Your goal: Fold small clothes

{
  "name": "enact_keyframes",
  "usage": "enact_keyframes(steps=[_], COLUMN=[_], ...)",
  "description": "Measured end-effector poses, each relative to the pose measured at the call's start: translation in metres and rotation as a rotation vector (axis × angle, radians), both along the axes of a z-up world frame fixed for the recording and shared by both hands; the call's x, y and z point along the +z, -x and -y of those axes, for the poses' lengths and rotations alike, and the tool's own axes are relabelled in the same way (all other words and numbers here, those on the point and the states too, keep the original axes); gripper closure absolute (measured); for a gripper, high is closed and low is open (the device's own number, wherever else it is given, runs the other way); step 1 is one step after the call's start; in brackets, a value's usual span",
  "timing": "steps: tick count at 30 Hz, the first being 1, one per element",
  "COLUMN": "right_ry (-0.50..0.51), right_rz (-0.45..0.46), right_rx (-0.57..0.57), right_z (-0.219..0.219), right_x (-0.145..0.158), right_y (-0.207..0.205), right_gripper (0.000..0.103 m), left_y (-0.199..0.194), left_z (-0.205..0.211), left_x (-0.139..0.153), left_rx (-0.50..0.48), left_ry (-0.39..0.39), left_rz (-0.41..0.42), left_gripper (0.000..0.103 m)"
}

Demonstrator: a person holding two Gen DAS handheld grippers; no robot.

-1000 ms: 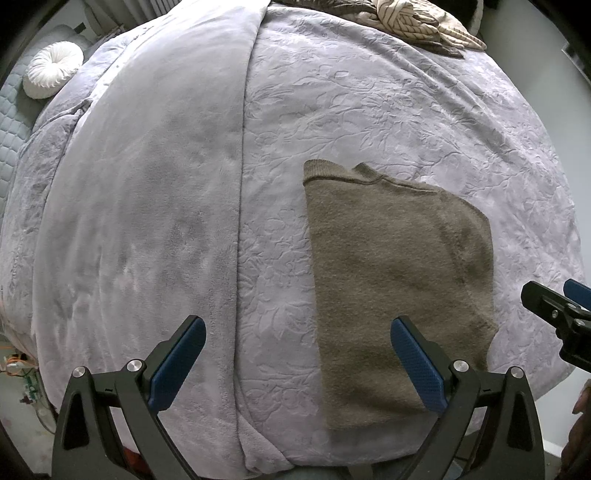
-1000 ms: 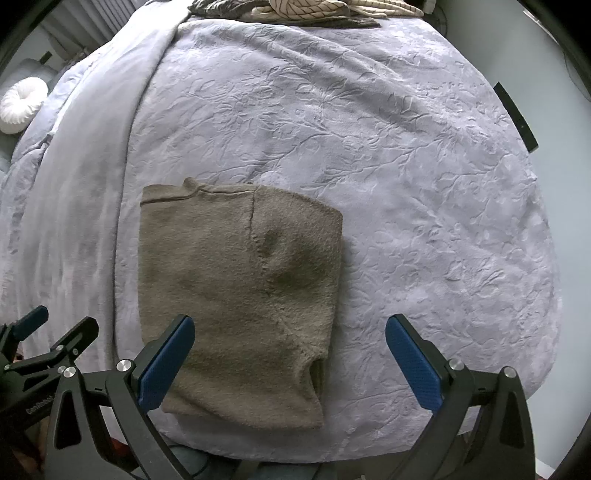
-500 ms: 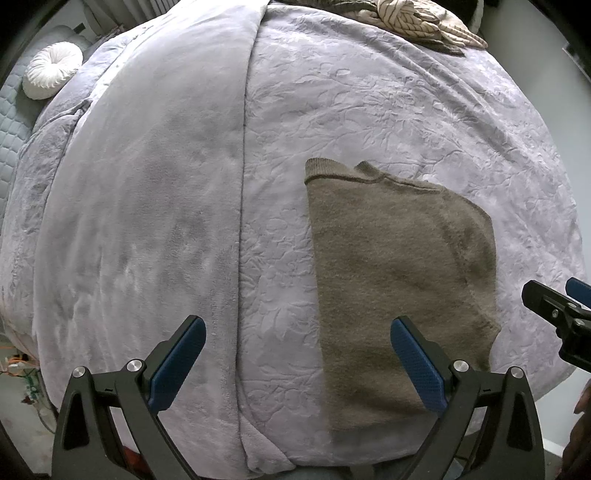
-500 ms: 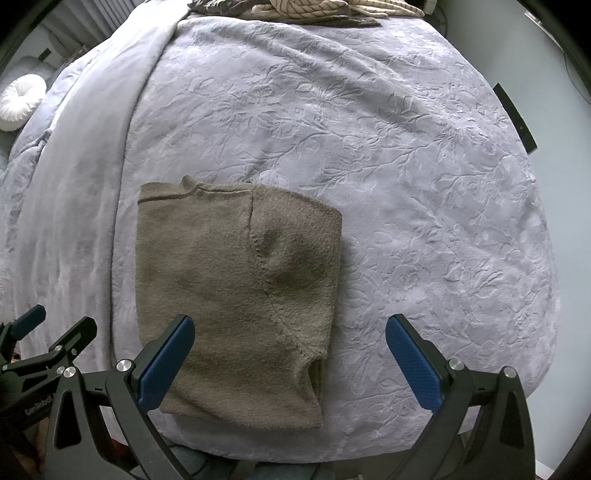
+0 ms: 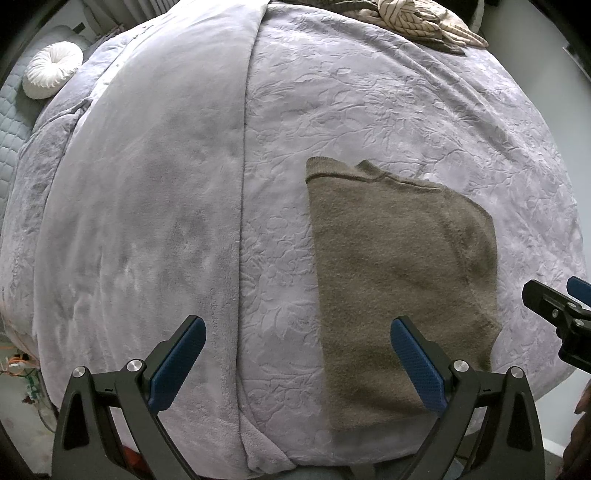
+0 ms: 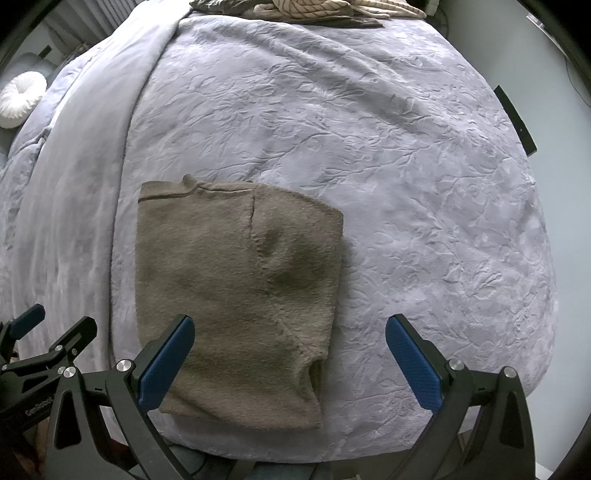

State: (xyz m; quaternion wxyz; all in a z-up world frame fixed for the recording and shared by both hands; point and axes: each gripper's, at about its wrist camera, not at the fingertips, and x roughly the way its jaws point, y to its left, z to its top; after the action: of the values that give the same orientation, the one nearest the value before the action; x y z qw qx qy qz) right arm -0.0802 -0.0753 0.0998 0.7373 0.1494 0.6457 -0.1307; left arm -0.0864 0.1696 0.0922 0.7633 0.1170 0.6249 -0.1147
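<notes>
A small olive-brown knit sweater (image 5: 399,280) lies folded into a narrow rectangle on the lavender bedspread (image 5: 369,110), near the bed's front edge; it also shows in the right wrist view (image 6: 236,295). My left gripper (image 5: 295,365) is open and empty, hovering over the bed's front edge with its right finger above the sweater's lower part. My right gripper (image 6: 288,365) is open and empty, its left finger over the sweater's lower left. Each gripper shows at the edge of the other's view, the right one (image 5: 554,314) and the left one (image 6: 37,343).
A pile of striped and dark clothes (image 5: 417,22) lies at the far end of the bed, also in the right wrist view (image 6: 306,9). A plain plush blanket strip (image 5: 147,184) covers the left side. A round white cushion (image 5: 51,70) sits far left. A wall is on the right.
Almost nothing has moved. Both grippers stay open over the front edge; the views shift very slightly, and the sweater lies as before.
</notes>
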Motion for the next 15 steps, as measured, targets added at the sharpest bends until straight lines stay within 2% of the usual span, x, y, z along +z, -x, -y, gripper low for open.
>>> enact_keyframes(steps=[15], right_ry=[0.004], right_rz=[-0.005], right_rx=[0.005], right_z=[0.0024], right_x=[-0.0004], right_y=[0.0021], right_gripper=[0.000], left_y=[0.0021], left_z=[-0.0050], left_x=[-0.0026], left_rx=[-0.010], left_ry=[-0.020], left_rz=[0.019], left_gripper=[0.002])
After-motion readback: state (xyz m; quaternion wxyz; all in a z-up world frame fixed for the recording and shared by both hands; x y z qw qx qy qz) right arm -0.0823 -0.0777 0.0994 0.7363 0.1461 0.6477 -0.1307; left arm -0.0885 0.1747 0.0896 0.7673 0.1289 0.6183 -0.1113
